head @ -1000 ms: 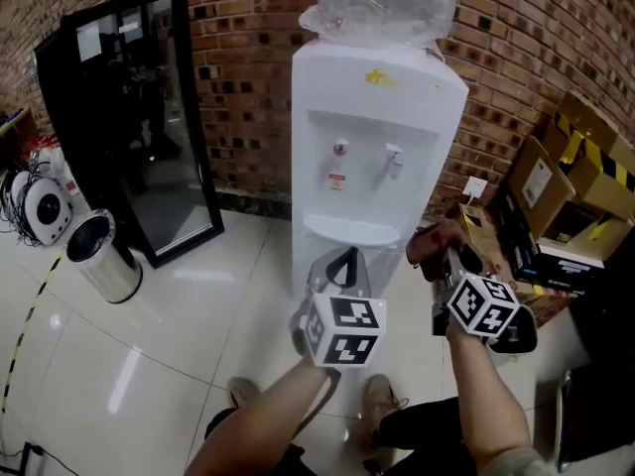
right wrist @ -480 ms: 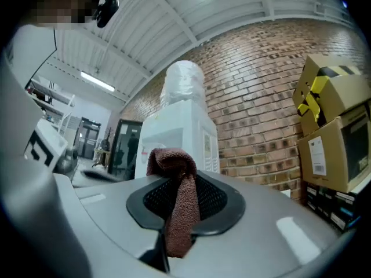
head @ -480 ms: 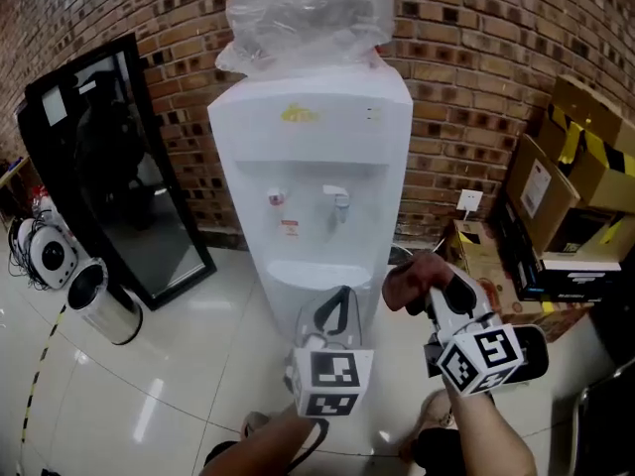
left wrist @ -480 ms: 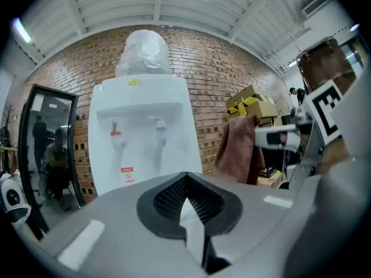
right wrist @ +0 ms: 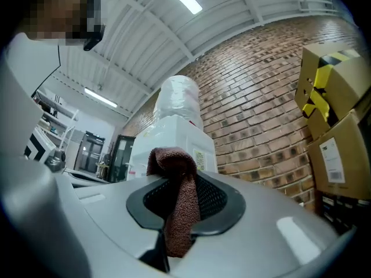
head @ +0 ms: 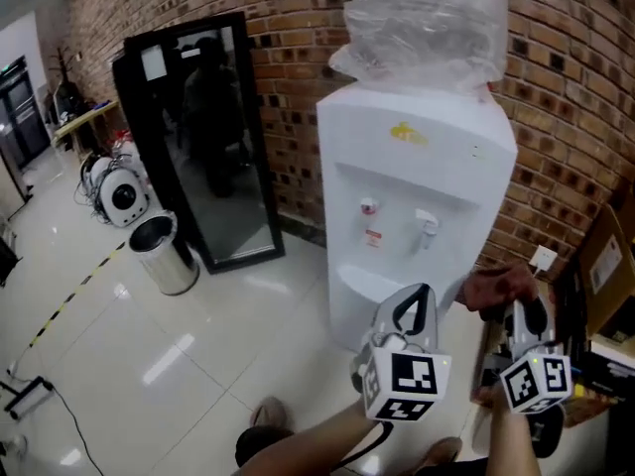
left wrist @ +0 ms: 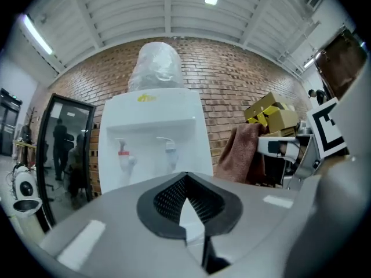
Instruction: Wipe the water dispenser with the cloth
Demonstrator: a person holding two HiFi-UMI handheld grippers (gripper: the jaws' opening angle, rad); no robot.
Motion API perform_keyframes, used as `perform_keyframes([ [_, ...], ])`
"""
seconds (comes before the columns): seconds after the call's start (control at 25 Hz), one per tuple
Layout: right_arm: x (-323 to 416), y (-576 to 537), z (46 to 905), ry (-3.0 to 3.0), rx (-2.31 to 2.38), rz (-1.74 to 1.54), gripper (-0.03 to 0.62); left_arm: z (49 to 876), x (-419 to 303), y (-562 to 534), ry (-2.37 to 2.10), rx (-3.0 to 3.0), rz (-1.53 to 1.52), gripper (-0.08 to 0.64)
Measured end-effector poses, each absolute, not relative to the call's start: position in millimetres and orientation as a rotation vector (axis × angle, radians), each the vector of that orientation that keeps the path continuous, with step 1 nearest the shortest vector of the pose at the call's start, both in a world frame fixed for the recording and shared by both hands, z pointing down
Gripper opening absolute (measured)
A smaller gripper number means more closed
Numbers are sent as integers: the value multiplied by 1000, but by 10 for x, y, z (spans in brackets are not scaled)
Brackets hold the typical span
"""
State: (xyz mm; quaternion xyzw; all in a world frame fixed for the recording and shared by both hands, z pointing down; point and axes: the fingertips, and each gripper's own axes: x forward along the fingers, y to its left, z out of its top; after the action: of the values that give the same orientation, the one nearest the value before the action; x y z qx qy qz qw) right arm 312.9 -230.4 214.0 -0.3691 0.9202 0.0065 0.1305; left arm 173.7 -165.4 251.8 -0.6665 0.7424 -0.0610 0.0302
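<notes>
Right, head view first: the white water dispenser (head: 417, 167) stands against the brick wall (head: 288, 28), and the bottle (head: 422, 18) on top of it is wrapped in clear plastic. Two taps sit in the dispenser's front recess, a red tap (head: 368, 207) and a pale tap (head: 425, 224). To the left of the dispenser a tall black-framed mirror (head: 213, 137) leans on the wall, and further left of the dispenser stands a metal bin (head: 164, 256). The left gripper (head: 424, 292) hangs in front of the dispenser's lower panel, just below the ledge under the taps. The right gripper (head: 514, 303) is low at the dispenser's right side, with the brown cloth (head: 493, 288) bunched at its tips, close by the side panel. Whether the cloth touches the panel, I cannot tell.

Now the left gripper view: the jaws are closed tip to tip with nothing between them. They point level at the dispenser's front, taps dead ahead. Off to the right of the dispenser the cloth (left wrist: 243, 152) droops from the other gripper.

Over to the right gripper view: the jaws are narrowed onto the cloth (right wrist: 179, 196), which is pinched between the pads. It folds over the tips and trails down toward the camera. Beyond it rises the dispenser's side with a label on it, bottle above. Cardboard boxes (right wrist: 336, 80) are stacked to the right of the dispenser.
</notes>
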Motion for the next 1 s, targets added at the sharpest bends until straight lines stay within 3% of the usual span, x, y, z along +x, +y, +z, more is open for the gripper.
perform_keyframes([
  [0.44, 3027, -2525, 1475, 2671, -743, 133, 86, 2267, 1644, -1612, 2447, -1814, -237, 0],
  [0.76, 3132, -2487, 518, 2583, -677, 310, 86, 1471, 1764, -1879, 2362, -1838, -164, 0],
  [1.0, 2712, -2571, 13, 2653, -665, 433, 86, 1090, 1648, -1886, 2395, -1780, -164, 0],
])
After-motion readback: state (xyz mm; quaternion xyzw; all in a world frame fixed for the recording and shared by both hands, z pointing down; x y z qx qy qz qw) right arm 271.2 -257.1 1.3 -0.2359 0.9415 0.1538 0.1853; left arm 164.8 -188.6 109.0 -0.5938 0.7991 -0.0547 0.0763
